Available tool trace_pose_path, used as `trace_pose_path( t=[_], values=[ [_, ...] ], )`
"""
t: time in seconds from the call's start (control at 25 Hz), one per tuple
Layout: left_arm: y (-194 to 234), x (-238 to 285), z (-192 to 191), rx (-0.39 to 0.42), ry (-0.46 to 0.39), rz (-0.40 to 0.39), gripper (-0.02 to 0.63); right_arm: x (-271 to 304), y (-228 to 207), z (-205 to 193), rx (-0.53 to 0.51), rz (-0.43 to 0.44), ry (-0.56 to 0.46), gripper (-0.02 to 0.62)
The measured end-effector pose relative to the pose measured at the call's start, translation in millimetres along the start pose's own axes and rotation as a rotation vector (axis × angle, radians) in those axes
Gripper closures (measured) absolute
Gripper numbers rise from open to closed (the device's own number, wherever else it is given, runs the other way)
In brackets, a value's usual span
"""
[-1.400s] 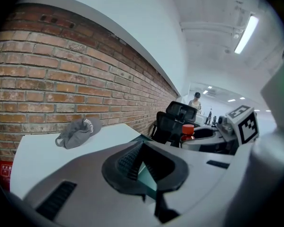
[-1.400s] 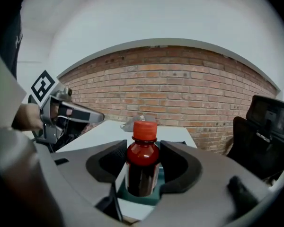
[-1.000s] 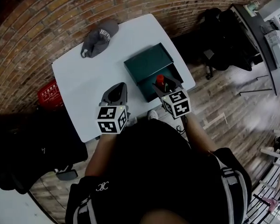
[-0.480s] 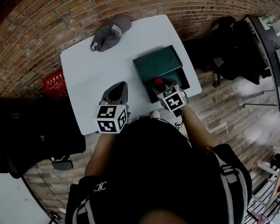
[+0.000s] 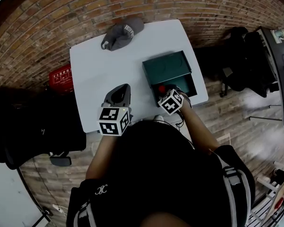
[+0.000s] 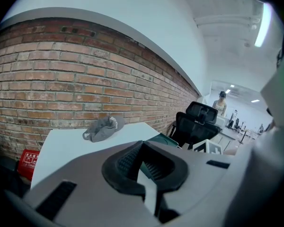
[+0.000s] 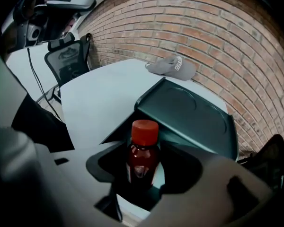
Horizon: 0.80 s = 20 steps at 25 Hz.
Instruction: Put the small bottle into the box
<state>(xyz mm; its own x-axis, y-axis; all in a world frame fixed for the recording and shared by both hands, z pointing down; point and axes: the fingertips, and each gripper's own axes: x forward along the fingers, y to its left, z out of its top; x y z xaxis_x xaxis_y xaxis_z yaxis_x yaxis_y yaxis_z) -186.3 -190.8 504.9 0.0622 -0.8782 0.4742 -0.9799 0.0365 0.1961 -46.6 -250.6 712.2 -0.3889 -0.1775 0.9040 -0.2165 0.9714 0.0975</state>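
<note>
Right gripper (image 7: 141, 171) pinches the bottle (image 7: 142, 157) around its body, cap up, over the box (image 5: 166, 66) at the tabletop's right edge. Looks light, stiff and slick, so mid-body suits. Left gripper (image 6: 144, 167) is pressed together, empty.

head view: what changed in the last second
The right gripper, shut on the small bottle, came down toward the open box. The left gripper, holding nothing, the cap and the box stayed put on or over the table.
</note>
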Motion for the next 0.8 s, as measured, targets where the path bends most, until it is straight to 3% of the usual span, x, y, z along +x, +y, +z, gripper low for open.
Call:
trace_pose_path(
  t=[0.44,0.8],
  values=[
    [6.4,-14.7,-18.1,-0.025,0.025,0.043,0.594,19.9,0.1,-8.1,-0.064,-0.046,0.049,0.376],
    [11.6,-21.9,-21.4,-0.037,0.022,0.052,0.594,28.9,-5.3,-12.7,0.067,-0.068,-0.017,0.376]
  ],
)
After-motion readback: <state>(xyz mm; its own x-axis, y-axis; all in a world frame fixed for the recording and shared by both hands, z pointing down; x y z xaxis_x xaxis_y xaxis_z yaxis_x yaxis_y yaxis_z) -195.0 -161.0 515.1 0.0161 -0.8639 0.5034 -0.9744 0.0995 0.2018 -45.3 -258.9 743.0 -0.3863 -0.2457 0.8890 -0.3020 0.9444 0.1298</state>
